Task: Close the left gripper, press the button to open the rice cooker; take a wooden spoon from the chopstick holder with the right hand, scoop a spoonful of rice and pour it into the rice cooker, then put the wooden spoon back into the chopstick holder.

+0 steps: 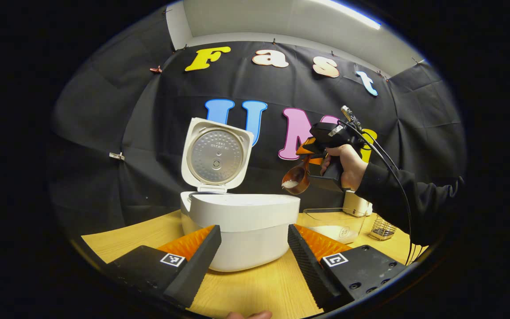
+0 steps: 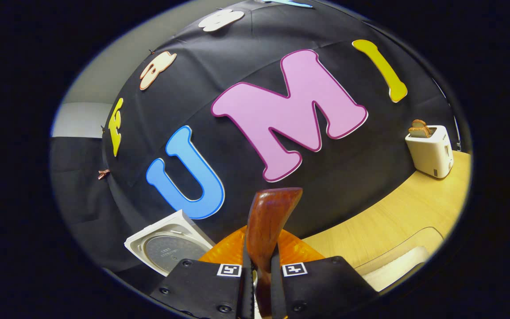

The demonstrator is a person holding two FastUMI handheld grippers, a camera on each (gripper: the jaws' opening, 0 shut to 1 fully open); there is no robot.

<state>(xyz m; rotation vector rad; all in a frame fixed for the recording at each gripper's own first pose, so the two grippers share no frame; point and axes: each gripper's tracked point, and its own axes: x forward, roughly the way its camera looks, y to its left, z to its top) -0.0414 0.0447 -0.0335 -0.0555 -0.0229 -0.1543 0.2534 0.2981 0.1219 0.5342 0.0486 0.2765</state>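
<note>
The white rice cooker (image 1: 241,221) stands on the wooden table with its lid (image 1: 217,155) swung up. My left gripper (image 1: 253,261) is open, low in front of the cooker, its fingers apart on either side of the body. A hand holds my right gripper (image 1: 326,144) in the air above the cooker's right edge. That gripper (image 2: 259,279) is shut on the handle of the wooden spoon (image 2: 266,226). The spoon's bowl (image 1: 296,180) carries white rice and hangs just right of the cooker's rim. The raised lid (image 2: 166,250) is at lower left in the right gripper view.
A clear container of rice (image 1: 334,223) sits right of the cooker, its edge (image 2: 405,261) below my right gripper. A wire holder (image 1: 381,228) stands farther right. A white toaster (image 2: 430,150) with toast is at the table's back. A dark sleeve (image 1: 410,199) reaches in from the right.
</note>
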